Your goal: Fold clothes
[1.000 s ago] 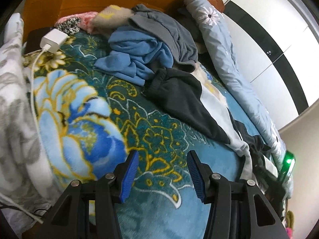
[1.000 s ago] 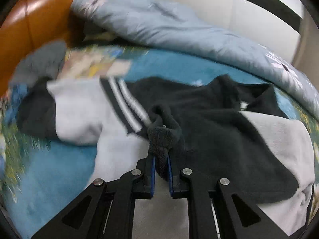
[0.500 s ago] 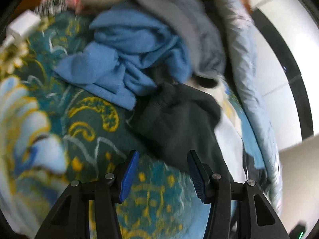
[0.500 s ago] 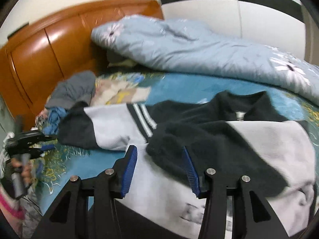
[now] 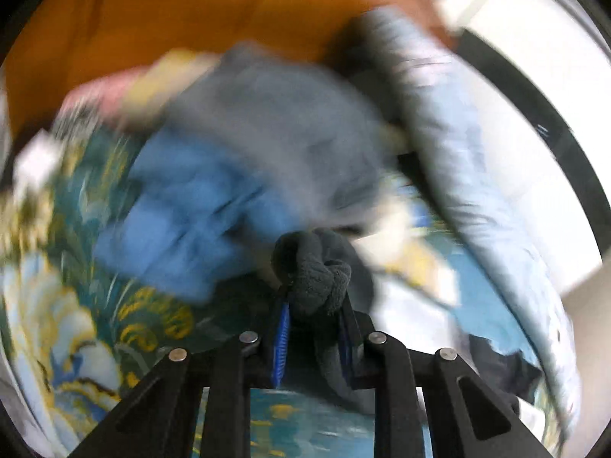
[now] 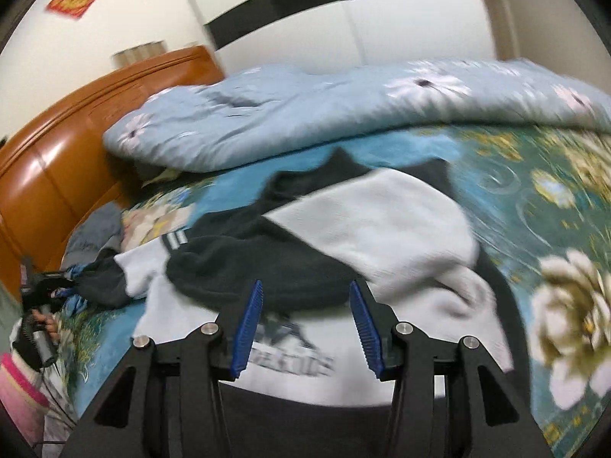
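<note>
Left gripper (image 5: 313, 328) was clamped on a wad of dark fleece, the sleeve end (image 5: 311, 278) of the black-and-white sweatshirt (image 6: 366, 221) as far as I could judge; the left wrist view was badly motion-blurred. Right gripper (image 6: 305, 324) stood wide apart, holding nothing, poised just above the sweatshirt's printed white front.

Landmark: the wooden headboard (image 6: 57, 175). The sweatshirt lay spread on the floral blanket (image 6: 534, 175), out from the headboard toward the middle of the bed, a black sleeve folded over its chest. A blue garment (image 5: 198, 206) and a grey garment (image 5: 275, 122) were heaped close against the headboard, near the pinched sleeve. The pale blue quilt (image 6: 343, 107) ran from the headboard along the far side of the bed.

Handling, as a judgement: thick fleece, soft and limp, light, not slippery or fragile, but bulky. It would sag and bunch from a single pinch and probably drag on the plush blanket. Better holds: cuff, shoulder seam or hem corner, through both layers, one gripper at each end of an edge so the fold stays straight. Likely risk: snagging the heaped clothes while pulling the sleeve across.
</note>
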